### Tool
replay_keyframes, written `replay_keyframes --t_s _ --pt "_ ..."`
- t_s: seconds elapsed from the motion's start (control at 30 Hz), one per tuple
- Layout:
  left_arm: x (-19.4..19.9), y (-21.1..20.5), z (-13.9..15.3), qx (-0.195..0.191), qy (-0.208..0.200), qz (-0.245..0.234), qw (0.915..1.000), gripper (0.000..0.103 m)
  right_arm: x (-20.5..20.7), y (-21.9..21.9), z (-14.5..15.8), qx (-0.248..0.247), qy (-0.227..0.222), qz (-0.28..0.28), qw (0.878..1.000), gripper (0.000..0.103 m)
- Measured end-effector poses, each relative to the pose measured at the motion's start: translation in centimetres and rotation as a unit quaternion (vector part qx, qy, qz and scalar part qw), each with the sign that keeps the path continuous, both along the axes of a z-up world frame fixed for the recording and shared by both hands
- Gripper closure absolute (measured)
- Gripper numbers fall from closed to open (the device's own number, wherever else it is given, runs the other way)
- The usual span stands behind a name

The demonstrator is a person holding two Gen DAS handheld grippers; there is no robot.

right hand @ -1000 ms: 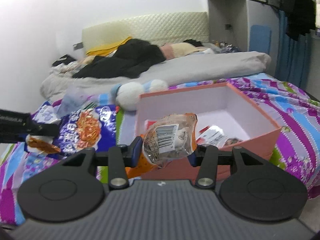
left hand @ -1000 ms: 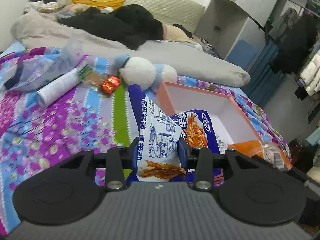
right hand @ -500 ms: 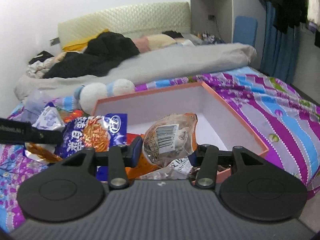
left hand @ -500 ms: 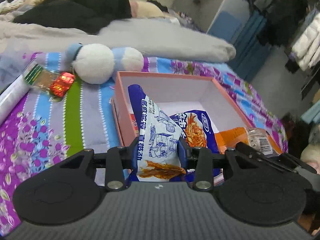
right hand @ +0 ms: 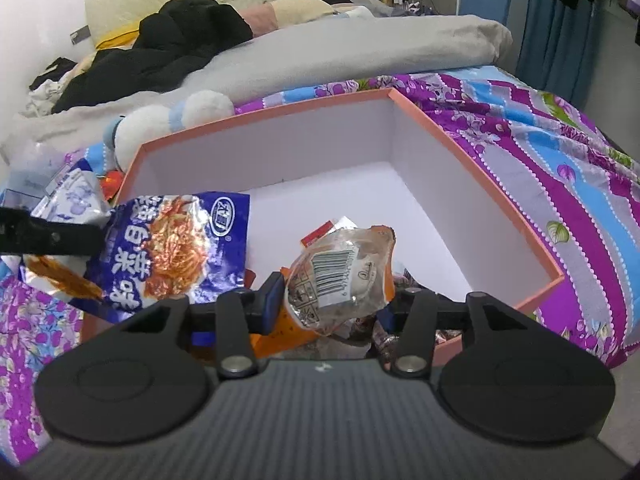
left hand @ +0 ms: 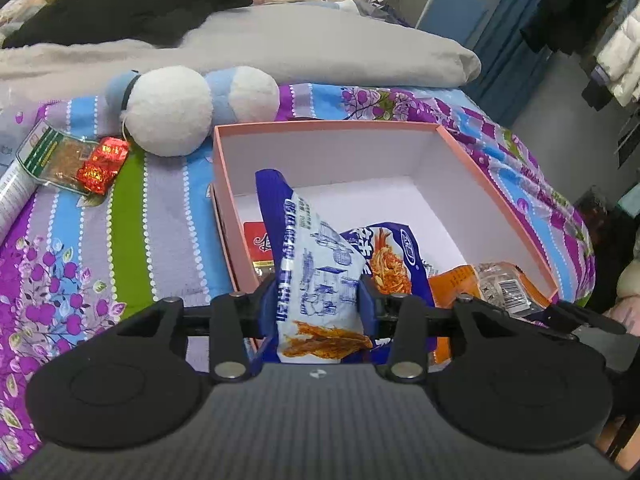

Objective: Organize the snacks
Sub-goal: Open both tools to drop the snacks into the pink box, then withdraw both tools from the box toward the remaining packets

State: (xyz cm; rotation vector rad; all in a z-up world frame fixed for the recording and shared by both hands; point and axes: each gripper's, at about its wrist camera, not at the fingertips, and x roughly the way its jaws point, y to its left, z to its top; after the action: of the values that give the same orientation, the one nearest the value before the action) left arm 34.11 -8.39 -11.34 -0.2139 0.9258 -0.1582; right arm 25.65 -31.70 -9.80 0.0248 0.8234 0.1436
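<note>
My left gripper (left hand: 320, 300) is shut on a blue and white snack bag (left hand: 316, 264) and holds it over the near left part of the pink box (left hand: 320, 127). The bag also shows in the right wrist view (right hand: 176, 248). My right gripper (right hand: 332, 300) is shut on an orange and clear snack packet (right hand: 340, 272), held over the near side of the same box (right hand: 480, 176); the packet shows in the left wrist view (left hand: 496, 284). A red packet (left hand: 258, 240) and other small wrappers lie in the box.
The box sits on a flowered bedspread (left hand: 160, 216). A white and blue plush toy (left hand: 172, 108) lies behind it. A red foil snack (left hand: 100, 164) and a clear packet (left hand: 48, 152) lie at the left. A grey duvet (left hand: 280, 48) lies further back.
Both grippers have moved forward and over the box with their snacks still held. The box now fills more of both views.
</note>
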Motion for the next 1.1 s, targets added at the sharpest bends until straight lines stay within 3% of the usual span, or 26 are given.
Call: replay_keyframes --t_s 0.03,0.07,0.1,0.2,0.43,0.67,1.1 --pt "-0.2 0.1 0.1 0.004 -0.003 0.0 1.0 0.036 -0.1 0.0 -0.1 -0.003 0.001 0.001 1.0 0.048" --pt "-0.5 0.2 0.3 0.007 -0.011 0.003 0.9999 0.031 -0.1 0.0 -0.1 -0.002 0.002 0.002 1.0 0.037" --pt "-0.8 0.4 0.6 0.009 -0.022 0.008 0.9997 0.031 -0.2 -0.1 -0.1 0.0 0.001 0.0 1.0 0.031" --pt "-1.5 1.1 1.4 0.011 -0.038 0.021 0.999 0.031 -0.8 -0.2 0.0 -0.013 -0.012 -0.013 1.0 0.031" --pt "-4.1 1.9 2.8 0.004 -0.063 0.012 0.9979 0.031 -2.9 -0.7 1.1 0.008 -0.036 -0.014 0.999 0.031" --pt "-9.0 2.4 4.2 0.004 -0.122 -0.013 0.9924 0.031 -6.9 0.0 2.4 0.03 -0.08 -0.001 0.996 0.031" --pt "-15.9 4.8 4.0 -0.007 -0.152 0.027 0.9881 0.031 -14.2 1.6 3.1 0.082 -0.134 0.023 0.987 0.031"
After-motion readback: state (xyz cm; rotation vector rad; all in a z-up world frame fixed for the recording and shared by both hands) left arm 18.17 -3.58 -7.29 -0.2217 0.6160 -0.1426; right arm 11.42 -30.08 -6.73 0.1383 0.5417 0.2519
